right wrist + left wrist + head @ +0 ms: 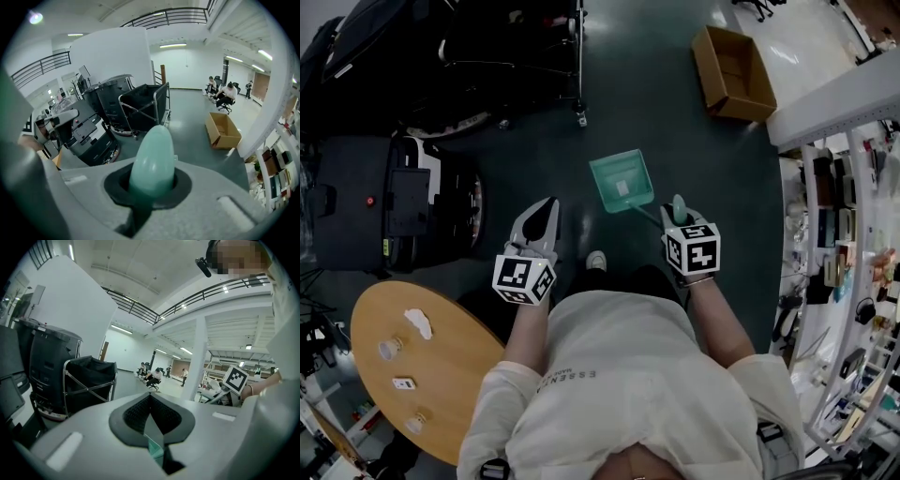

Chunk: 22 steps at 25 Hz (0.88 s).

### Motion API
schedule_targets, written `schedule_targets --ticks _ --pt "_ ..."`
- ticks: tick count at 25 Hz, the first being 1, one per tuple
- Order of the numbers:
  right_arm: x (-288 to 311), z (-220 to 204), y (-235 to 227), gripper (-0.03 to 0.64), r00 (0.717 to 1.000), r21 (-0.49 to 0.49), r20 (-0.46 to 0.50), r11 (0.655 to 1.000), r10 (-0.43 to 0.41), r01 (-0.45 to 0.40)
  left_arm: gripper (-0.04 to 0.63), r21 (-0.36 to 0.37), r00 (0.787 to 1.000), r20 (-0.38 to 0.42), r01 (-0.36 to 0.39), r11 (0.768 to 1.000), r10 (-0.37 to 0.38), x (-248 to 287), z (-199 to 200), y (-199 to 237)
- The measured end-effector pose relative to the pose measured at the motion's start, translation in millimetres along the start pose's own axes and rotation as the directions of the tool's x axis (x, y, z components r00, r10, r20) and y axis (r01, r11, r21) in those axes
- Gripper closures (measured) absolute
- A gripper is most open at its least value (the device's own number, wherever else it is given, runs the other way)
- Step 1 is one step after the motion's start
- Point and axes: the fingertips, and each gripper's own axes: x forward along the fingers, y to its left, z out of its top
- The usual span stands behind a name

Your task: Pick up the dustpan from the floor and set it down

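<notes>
**Right jaws clamped on the dustpan handle, left jaws closed on nothing**

On my right gripper [152, 187] the jaws pinch the rounded teal handle [152, 159], whose tip stands up between the pads. On my left gripper [150, 420] the black ribbed pads [136, 416] are pressed together with nothing between them. A sliver of teal shows below them, too small for me to name.

From the head view, the right gripper [678, 208] leads down the thin shaft to the dustpan [622, 181]. It sits ahead of the person's shoe [596, 260], over the dark floor [675, 122]. I cannot tell whether the pan touches the floor. A small pale patch lies inside the pan (a label, perhaps). The left gripper [542, 220] hangs beside it, apart from the pan.

Further out, an open cardboard box [733, 73] shows only brown board inside. The right gripper view shows it too [224, 130]. A black fabric cart [89, 376] appears in both gripper views, its inside hidden by its walls. Only the head view shows the round wooden table [441, 375] with small white bits on it. The shelves [844, 234] are cut off at the right edge.
</notes>
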Motion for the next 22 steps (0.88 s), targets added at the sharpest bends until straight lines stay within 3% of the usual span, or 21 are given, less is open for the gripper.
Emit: schedule_targets --ticks 8,18,22 --pt "40.2 34.3 -37.0 0.618 1.000 0.033 -0.003 0.999 0.004 -0.004 0.577 -0.035 0.998 -0.059 -0.040 0.999 0.038 41.7 -21.1 7.7" --pt "176.1 52.2 -82.9 0.617 0.993 0.061 -0.101 0.997 0.055 -0.049 0.577 -0.129 0.987 -0.075 -0.149 0.980 0.140 138.3 -51.9 53.3" --pt "233.7 50.0 -95.8 0.617 0.987 0.074 -0.152 0.996 0.058 -0.047 0.577 -0.147 0.985 -0.105 -0.155 0.977 0.140 176.7 -77.7 69.7"
